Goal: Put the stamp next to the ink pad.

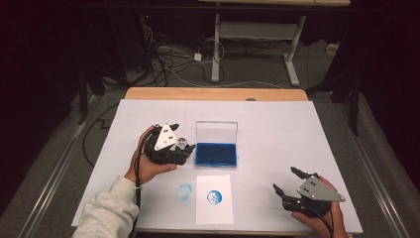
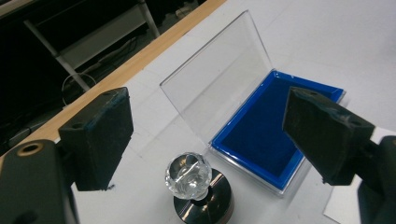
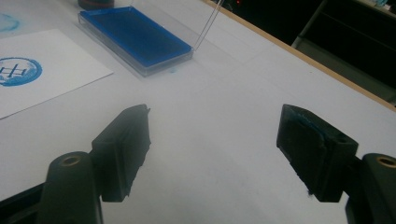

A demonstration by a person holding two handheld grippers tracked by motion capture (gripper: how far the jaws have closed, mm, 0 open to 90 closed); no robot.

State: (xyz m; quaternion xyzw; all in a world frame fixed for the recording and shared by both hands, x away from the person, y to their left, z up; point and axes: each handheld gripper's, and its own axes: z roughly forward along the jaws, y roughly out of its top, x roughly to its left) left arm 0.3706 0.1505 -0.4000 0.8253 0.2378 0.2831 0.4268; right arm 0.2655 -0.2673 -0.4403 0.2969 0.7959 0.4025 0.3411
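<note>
A stamp with a clear crystal knob [image 2: 189, 175] on a dark round base stands upright on the white table, just left of the ink pad. My left gripper [image 1: 181, 147] [image 2: 212, 135] hovers over the stamp, open, its jaws wide on either side and touching nothing. The blue ink pad [image 1: 216, 153] [image 2: 261, 135] [image 3: 135, 35] lies in a clear case with its lid [image 1: 216, 131] [image 2: 219, 79] standing up. A white paper [image 1: 214, 210] [image 3: 51, 81] in front of it bears a round blue print [image 1: 214, 197] [image 3: 16, 71]. My right gripper [image 1: 285, 179] [image 3: 215, 140] rests open at the front right, nothing between its jaws.
A faint blue smudge [image 1: 184, 192] marks the table left of the paper. The table's wooden far edge [image 1: 215, 93] runs behind the ink pad. Beyond it, a white desk frame [image 1: 216, 49] and cables lie on the dark floor.
</note>
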